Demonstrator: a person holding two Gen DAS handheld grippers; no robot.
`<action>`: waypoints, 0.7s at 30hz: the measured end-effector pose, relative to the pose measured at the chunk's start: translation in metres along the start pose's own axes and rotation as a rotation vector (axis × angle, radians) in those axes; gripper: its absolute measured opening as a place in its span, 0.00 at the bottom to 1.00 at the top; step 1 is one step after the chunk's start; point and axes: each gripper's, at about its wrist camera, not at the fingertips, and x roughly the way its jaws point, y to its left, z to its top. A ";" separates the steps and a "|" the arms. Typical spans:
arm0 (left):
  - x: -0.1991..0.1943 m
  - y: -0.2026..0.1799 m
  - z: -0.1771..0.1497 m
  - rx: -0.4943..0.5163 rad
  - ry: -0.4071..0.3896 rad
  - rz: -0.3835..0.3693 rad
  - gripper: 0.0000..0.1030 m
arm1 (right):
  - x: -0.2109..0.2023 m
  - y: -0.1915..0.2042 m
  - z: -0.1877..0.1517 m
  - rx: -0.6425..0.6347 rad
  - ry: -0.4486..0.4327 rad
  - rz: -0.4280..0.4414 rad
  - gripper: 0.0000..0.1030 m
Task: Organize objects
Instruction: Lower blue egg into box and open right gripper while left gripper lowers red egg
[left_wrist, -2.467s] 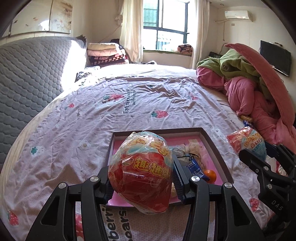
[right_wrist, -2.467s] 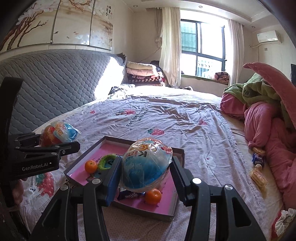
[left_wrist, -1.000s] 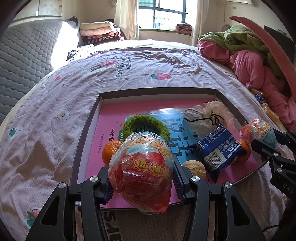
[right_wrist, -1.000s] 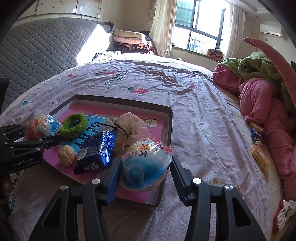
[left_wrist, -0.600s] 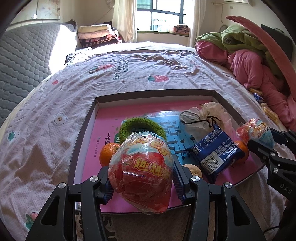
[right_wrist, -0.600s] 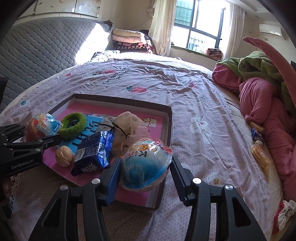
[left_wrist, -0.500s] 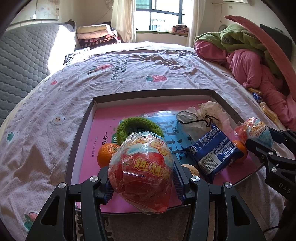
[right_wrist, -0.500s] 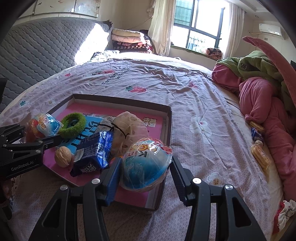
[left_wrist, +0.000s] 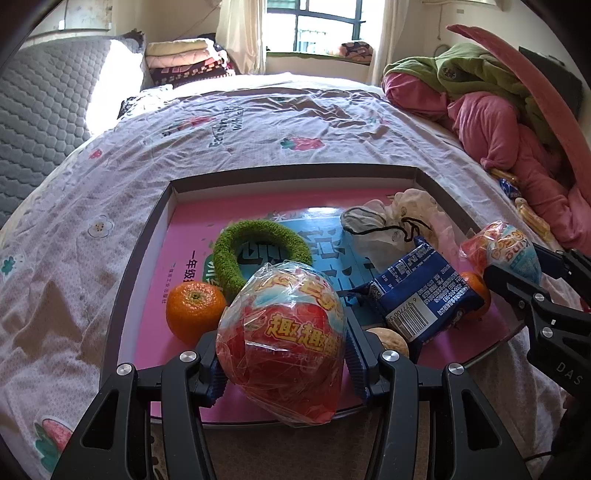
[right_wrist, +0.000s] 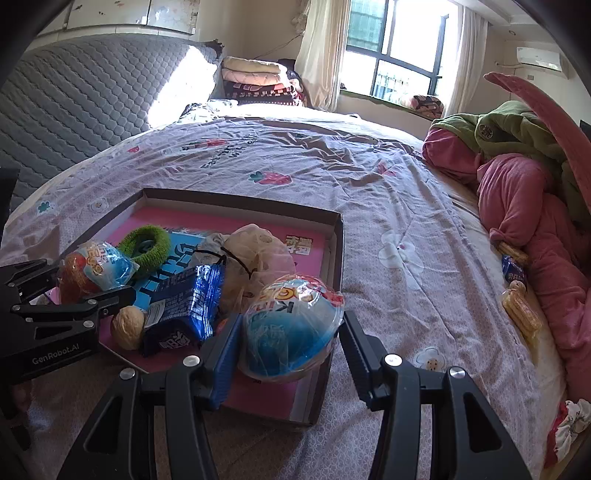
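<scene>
Both hands are over the near edge of the tray (left_wrist: 147, 236) on the bed (left_wrist: 258, 122), each with a wrapped toy egg. The left gripper (left_wrist: 280, 354) is clamped on the red egg (left_wrist: 284, 343), pads pressing its two sides; the egg stands nearly upright between them, narrow end up and leaning a little away from the camera, long axis running from the crinkled wrapper tail at the bottom to the tip at the top. It hangs above the tray's front rim, just beside the orange (left_wrist: 194, 312) and in front of the green ring (left_wrist: 255, 251). The right gripper (right_wrist: 288, 332) grips the blue egg (right_wrist: 291, 328) the same way, blue half low and toward the camera, printed cap up and tilted away; its long axis looks closer to upright than level, though the fisheye makes that hard to judge. This one sits over the tray's near right corner, close to the side wall. Inside the tray lie a blue snack packet (right_wrist: 184, 302), a walnut (right_wrist: 127, 326), a pale drawstring pouch (right_wrist: 258, 254) and a second orange (left_wrist: 476, 284) half hidden behind the packet. Off to the right, pink blankets (right_wrist: 524, 206) are heaped on the bed, with a few small snacks (right_wrist: 521, 310) loose beside them.
</scene>
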 end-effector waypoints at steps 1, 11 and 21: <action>0.002 0.001 0.000 -0.006 0.007 0.001 0.53 | 0.000 0.001 0.000 -0.003 -0.001 -0.001 0.51; 0.010 0.005 -0.005 -0.031 0.035 -0.011 0.53 | 0.007 -0.002 0.004 0.017 0.004 -0.003 0.51; 0.010 0.005 -0.006 -0.031 0.035 -0.011 0.53 | 0.017 -0.007 0.003 0.041 0.017 -0.012 0.51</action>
